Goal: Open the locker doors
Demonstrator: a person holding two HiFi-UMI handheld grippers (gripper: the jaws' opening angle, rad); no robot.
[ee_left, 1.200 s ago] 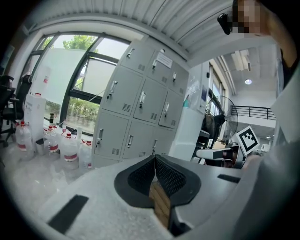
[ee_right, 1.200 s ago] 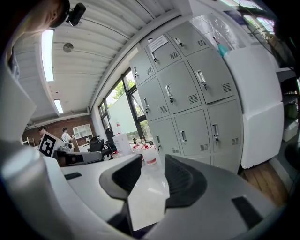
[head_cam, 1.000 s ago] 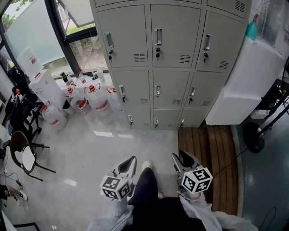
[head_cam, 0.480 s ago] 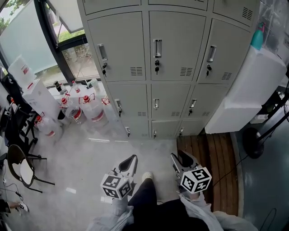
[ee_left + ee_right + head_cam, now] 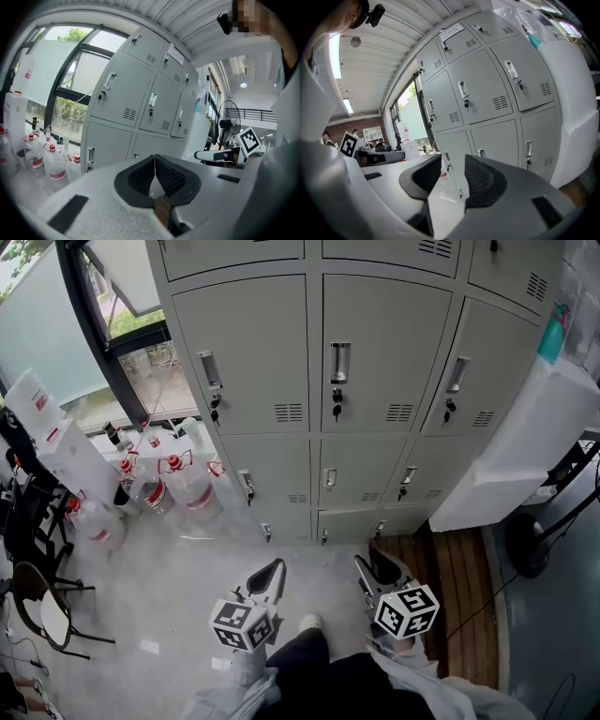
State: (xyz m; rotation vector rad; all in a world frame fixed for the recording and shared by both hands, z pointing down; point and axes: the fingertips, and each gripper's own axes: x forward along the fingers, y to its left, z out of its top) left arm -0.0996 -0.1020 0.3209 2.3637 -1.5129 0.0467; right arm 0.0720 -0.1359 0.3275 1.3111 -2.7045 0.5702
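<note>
The grey lockers [image 5: 375, 362] stand ahead in three columns, every door in view shut, each with a handle and a keyed lock, such as the middle door's handle [image 5: 339, 363]. My left gripper [image 5: 271, 572] is held low in front of me, well short of the lockers, its pads meeting at the tips [image 5: 154, 159] with nothing in them. My right gripper [image 5: 373, 565] is level with it to the right, a clear gap between its pads [image 5: 452, 165], empty. The same lockers [image 5: 487, 93] fill the right gripper view.
Water jugs [image 5: 187, 488] and white boxes [image 5: 66, 456] stand by the window at the lockers' left. A white cabinet [image 5: 516, 456] leans against the lockers' right side, with a fan [image 5: 530, 545] beyond it. Wooden slats [image 5: 459, 596] lie at the right, a chair [image 5: 42, 601] at the far left.
The lockers have grown larger and slid down in the head view as I came nearer. Both grippers keep the same place and the same jaw stance.
</note>
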